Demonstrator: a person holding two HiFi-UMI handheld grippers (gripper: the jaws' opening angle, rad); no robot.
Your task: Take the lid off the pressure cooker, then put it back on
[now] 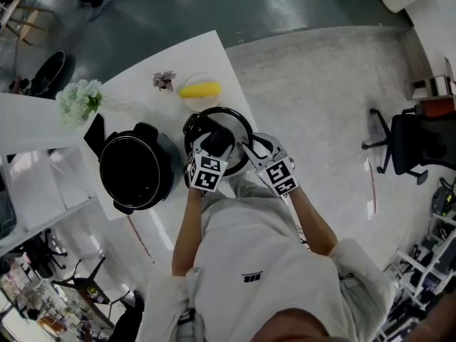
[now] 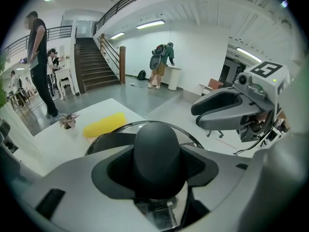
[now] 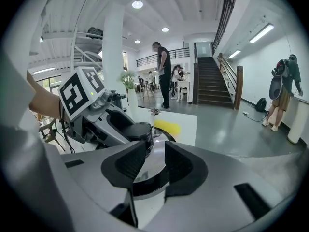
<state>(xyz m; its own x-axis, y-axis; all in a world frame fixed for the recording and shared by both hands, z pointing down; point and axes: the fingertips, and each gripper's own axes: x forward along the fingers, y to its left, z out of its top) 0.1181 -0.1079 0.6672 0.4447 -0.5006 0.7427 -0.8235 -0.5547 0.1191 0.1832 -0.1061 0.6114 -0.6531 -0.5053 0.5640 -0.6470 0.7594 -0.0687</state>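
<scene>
The open black pressure cooker (image 1: 135, 171) stands at the left on the white table (image 1: 206, 55). Its lid (image 1: 231, 120), chrome-rimmed with a black knob (image 2: 157, 153), is to the right of the pot, near the table's front edge. My left gripper (image 1: 214, 142) is shut on that knob, a pad pressing each side (image 2: 157, 170). My right gripper (image 1: 248, 148) is at the lid's right edge; in the right gripper view its narrow-set jaws (image 3: 154, 166) grip the lid's rim (image 3: 154, 178). Whether the lid rests on the table is hidden.
A yellow corn-like thing (image 1: 200, 89) lies just behind the lid, with a small plant (image 1: 164, 80) and white flowers (image 1: 78, 100) further left. A white shelf (image 1: 43, 191) stands left of the table, an office chair (image 1: 406, 144) far right. People stand in the hall.
</scene>
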